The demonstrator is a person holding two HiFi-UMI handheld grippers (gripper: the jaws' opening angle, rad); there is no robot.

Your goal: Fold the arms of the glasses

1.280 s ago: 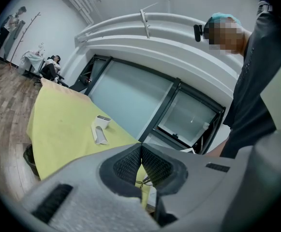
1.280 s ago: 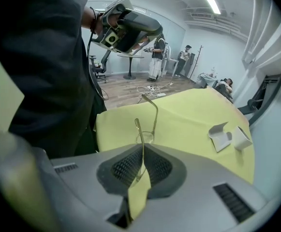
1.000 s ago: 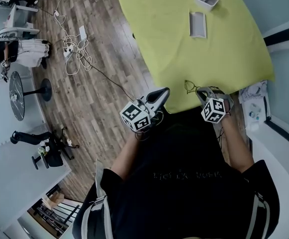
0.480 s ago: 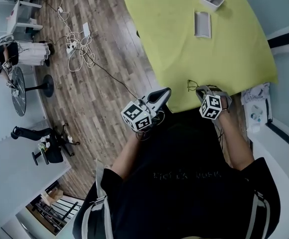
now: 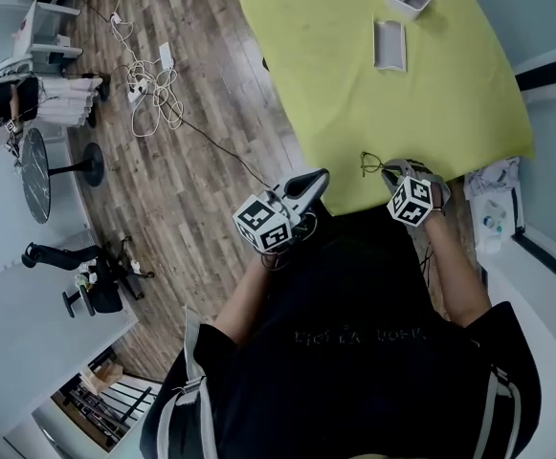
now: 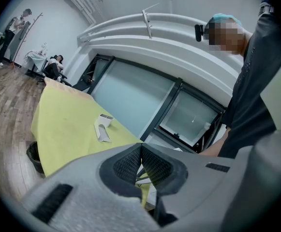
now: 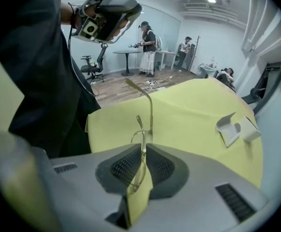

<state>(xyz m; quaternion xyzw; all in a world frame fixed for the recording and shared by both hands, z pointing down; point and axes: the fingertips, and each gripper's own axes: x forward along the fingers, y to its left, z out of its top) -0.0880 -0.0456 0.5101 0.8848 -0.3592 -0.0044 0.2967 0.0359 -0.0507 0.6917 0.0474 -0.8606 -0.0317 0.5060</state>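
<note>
smooth yellow tablecloth (image 5: 354, 94), right gripper (image 7: 143, 149) pinching thin wire glasses (image 7: 151, 108), left gripper (image 6: 141, 150) jaws together

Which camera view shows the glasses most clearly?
The right gripper view: the glasses stand close up, clamped in the right hand-held gripper. The head view shows them tiny at the table edge; the left gripper view, only a few thin wires.
</note>
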